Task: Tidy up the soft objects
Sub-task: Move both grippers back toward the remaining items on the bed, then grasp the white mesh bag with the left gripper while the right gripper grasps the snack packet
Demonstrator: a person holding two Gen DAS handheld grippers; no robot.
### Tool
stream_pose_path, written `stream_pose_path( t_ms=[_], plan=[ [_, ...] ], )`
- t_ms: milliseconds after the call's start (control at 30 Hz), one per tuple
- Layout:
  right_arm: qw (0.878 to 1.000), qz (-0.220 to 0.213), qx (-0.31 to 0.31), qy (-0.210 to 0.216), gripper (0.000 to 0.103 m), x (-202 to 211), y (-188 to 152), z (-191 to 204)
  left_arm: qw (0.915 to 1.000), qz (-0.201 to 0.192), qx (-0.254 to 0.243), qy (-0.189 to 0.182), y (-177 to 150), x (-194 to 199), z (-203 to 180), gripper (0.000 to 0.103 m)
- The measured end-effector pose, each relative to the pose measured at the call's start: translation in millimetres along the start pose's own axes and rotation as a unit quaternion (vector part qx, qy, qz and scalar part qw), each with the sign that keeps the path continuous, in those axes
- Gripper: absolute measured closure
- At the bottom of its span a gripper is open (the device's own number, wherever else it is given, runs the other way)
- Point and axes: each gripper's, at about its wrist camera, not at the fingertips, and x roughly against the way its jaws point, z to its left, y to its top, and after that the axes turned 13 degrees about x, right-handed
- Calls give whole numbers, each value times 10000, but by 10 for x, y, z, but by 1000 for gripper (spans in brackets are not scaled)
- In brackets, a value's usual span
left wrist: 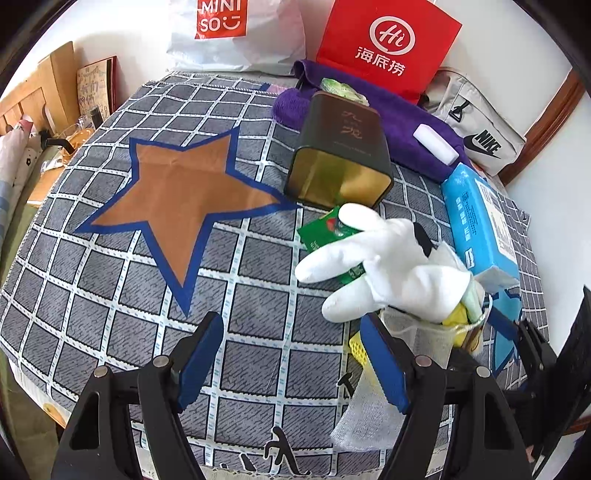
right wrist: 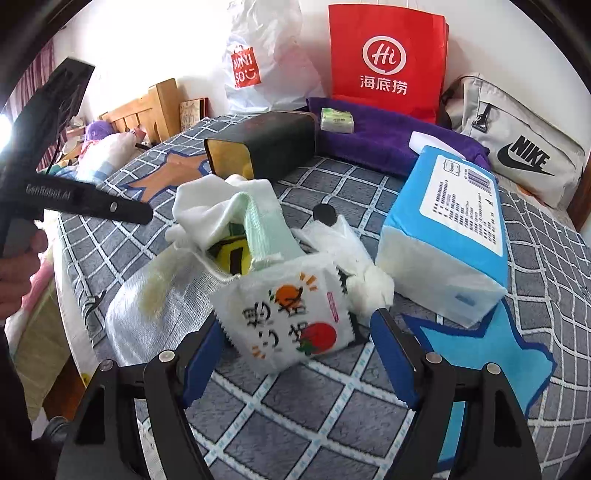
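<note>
A white mesh pouch (right wrist: pixel 162 295) lay on the grey checked bedspread (left wrist: pixel 110 314), mouth open and stuffed full. This pouch serves as the landmark for everything below. Out of its mouth stuck a white glove (left wrist: pixel 373 266), a pale green folded cloth (right wrist: pixel 264 229) and something yellow with black marks (right wrist: pixel 231 254); how deep each sat inside could not be told. Leaning against the pouch's front was a white snack packet (right wrist: pixel 291 321) printed with an orange and a strawberry. A small green sachet (left wrist: pixel 325 230) lay just beyond the pouch, partly under the glove's fingers.

Farther beyond the pouch, a dark tin (left wrist: pixel 343 155) lay on its side, its gold-lined opening turned toward the pouch; nothing showed inside it. To the pouch's right rested a blue tissue pack (right wrist: pixel 454 225), close but apart. Behind the tin, well away from the pouch, a purple towel (right wrist: pixel 384 140) carried a small green-wrapped pack (right wrist: pixel 337 120) and a white block (left wrist: pixel 434 144). A red paper bag (right wrist: pixel 388 55), a white plastic shopping bag (left wrist: pixel 236 33) and a grey Nike bag (right wrist: pixel 517 147) stood against the wall at the far edge.

The left gripper (left wrist: pixel 291 354) hung over bare bedspread just left of the pouch, jaws wide, nothing between them. The right gripper (right wrist: pixel 299 350) hovered with jaws wide on either side of the snack packet, pads not pressing it.
</note>
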Motion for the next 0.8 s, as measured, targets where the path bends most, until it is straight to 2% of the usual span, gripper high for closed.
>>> stream_pose_path(
  t_ms=[133, 167, 200, 400, 500, 700, 800],
  plan=[
    [9999, -53, -58, 77, 26, -61, 31, -34, 9999, 4, -122, -13, -52, 17, 13, 28],
    [9999, -86, -30, 66, 32, -59, 23, -27, 9998, 4, -181, -15, -68, 20, 4, 28],
    [9999, -103, -18, 47, 43, -60, 18, -29, 9998, 6, -217, -8, -77, 21, -2, 28],
    [9990, -156, -373, 189, 64, 52, -47, -93, 9994, 80, -336, -90, -162, -4, -85, 28],
    [9988, -63, -479, 54, 69, 105, -91, -108, 9988, 140, -449, -136, -228, -24, -159, 28],
    [9966, -57, -816, -128, 70, 274, -231, -186, 9968, 231, -713, -281, -390, -43, -312, 28],
    [9946, -42, -1015, -195, 70, 331, -329, -248, 9956, 361, -841, -221, -480, -108, -386, 28]
  ],
)
